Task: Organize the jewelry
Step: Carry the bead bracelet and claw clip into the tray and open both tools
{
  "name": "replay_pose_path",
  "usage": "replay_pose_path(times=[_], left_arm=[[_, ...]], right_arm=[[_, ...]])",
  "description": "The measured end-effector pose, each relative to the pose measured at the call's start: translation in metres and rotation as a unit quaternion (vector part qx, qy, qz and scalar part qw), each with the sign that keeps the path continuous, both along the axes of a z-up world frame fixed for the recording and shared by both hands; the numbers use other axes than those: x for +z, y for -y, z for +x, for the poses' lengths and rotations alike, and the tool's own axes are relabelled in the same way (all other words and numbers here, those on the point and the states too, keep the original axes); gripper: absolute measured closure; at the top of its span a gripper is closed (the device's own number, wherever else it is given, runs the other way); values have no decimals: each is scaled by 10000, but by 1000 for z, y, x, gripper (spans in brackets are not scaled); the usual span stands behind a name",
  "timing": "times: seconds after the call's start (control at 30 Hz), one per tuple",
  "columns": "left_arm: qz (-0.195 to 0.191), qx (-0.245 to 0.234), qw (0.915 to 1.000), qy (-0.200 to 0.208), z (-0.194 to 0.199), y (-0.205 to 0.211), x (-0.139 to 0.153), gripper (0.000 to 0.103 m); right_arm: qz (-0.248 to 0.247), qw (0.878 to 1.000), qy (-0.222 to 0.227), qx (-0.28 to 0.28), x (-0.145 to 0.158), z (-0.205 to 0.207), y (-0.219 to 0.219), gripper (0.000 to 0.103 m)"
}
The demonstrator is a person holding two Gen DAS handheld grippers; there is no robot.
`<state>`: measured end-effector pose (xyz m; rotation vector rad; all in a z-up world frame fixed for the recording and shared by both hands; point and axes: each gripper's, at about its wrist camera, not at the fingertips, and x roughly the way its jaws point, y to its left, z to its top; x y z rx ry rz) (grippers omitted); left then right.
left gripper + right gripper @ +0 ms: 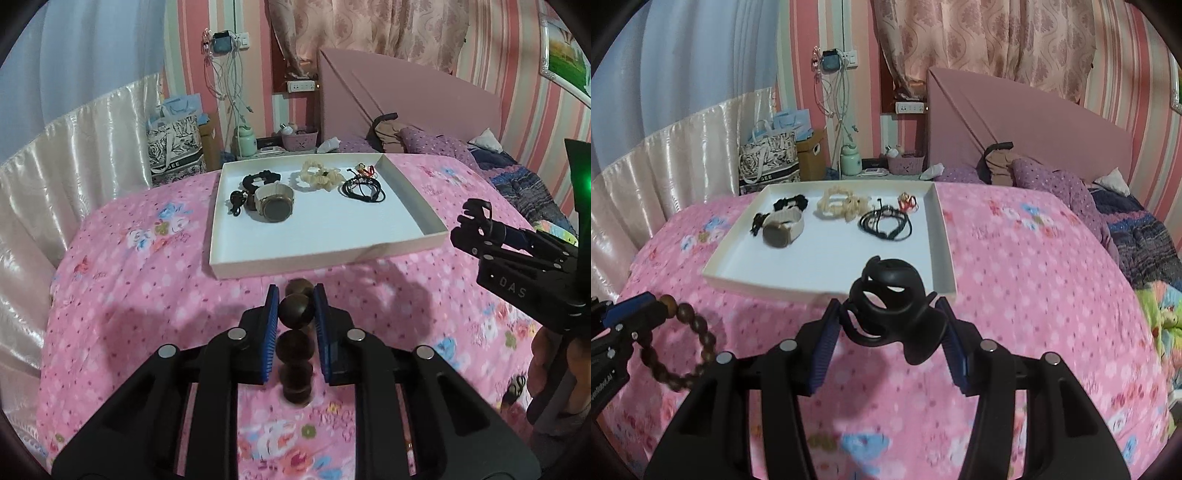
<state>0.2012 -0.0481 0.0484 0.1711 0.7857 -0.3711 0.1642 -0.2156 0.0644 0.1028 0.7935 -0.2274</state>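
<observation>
On the pink floral bedspread (1015,266), the white tray (943,236) already held a watch (783,227), scrunchies and cords — outside its near edge, the left gripper (295,306) clamped a wooden bead bracelet (295,343) and the right gripper (892,325) a black hair claw (890,306), both unplaced.

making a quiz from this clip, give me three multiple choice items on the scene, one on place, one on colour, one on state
1. Where does the watch lie?
A. in the white tray
B. on the pink bedspread
C. on the pillow

2. What colour are the beads of the bracelet?
A. white
B. dark brown
C. green

3. What is the state of the right tongs?
A. open and empty
B. resting inside the tray
C. shut on the black hair claw

Answers:
1 A, the watch sits on the floor of the white tray, beside the cream scrunchie.
2 B, the beads held in the left tongs are dark brown.
3 C, both pads press the black hair claw, held above the pink bedspread.
</observation>
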Motion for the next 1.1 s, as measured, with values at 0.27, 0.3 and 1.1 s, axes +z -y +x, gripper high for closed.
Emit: replay_pose_path(times=[0.27,0.3,1.1], left_arm=[[-104,-47,9999,110,47,22,22,86],[-135,-43,9998,116,54,24,25,86],[-320,808,9937,-703,180,6,-69,86]], right_arm=[[-88,9998,-150,-112,1,51,11,51],[-83,9997,-173,-131,1,59,12,51],[183,9949,-807,-575,-70,124,40,51]])
